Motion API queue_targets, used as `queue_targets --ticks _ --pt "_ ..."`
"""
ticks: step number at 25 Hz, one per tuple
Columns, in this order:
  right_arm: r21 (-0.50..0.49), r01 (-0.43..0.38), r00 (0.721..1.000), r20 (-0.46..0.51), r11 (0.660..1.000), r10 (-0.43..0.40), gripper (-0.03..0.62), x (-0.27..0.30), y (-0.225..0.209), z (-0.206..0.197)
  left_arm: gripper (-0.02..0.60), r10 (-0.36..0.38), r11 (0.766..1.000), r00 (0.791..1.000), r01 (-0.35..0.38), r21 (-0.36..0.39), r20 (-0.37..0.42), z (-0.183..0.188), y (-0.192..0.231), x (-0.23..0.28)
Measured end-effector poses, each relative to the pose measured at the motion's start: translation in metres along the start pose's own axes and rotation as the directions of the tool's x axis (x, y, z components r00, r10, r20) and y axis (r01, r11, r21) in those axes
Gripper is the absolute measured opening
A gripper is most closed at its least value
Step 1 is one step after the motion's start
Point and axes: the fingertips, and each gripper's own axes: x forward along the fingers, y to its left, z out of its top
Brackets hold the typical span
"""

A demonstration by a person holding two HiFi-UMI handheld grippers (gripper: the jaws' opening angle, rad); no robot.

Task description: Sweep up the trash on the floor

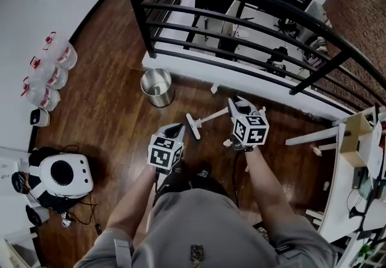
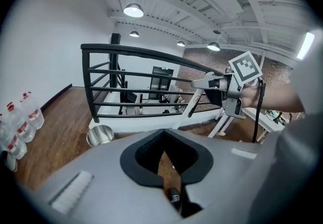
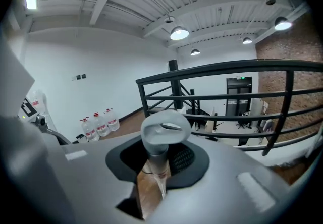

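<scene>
- Right gripper [image 3: 157,166]: jaws clamped on the pale broom handle [image 3: 160,140], just below its hang loop.
- Broom head [image 1: 193,127] sits low over the wood floor [image 1: 114,79], between the grippers and the steel bin [image 1: 157,87].
- Left gripper [image 2: 169,170]: jaws pinched on a slim dark handle [image 2: 174,197]; what it belongs to is unclear.
- Small pale scrap [image 1: 213,87] lies on the floor at the railing [image 1: 241,1] foot, right of the bin.
</scene>
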Motion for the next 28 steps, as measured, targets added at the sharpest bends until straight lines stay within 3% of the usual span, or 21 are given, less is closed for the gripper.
queue_targets --ticks 6,11,16,22,28 --pt "0.058 0.189 0.982 0.007 0.980 -0.190 0.077 -0.030 -0.056 -0.005 0.006 -0.148 0.984 0.988 0.151 0.098 -0.036 0.017 -0.019 0.038" --pt "0.102 0.334 0.941 0.017 0.937 -0.337 0.077 -0.073 -0.092 -0.015 0.008 -0.252 0.949 0.965 0.261 0.179 -0.071 0.029 -0.042 0.058" --pt "0.136 0.428 0.901 0.010 0.893 -0.434 0.077 -0.112 -0.116 -0.030 0.006 -0.315 0.917 0.944 0.330 0.226 -0.099 0.033 -0.066 0.072" --pt "0.228 0.470 0.875 0.009 0.853 -0.485 0.075 -0.135 -0.120 -0.037 0.006 -0.383 0.871 0.912 0.410 0.271 -0.148 0.035 -0.088 0.079" --pt "0.277 0.427 0.876 0.109 0.861 -0.469 0.075 -0.153 -0.118 -0.010 0.008 -0.395 0.842 0.897 0.440 0.311 -0.198 0.025 -0.110 0.086"
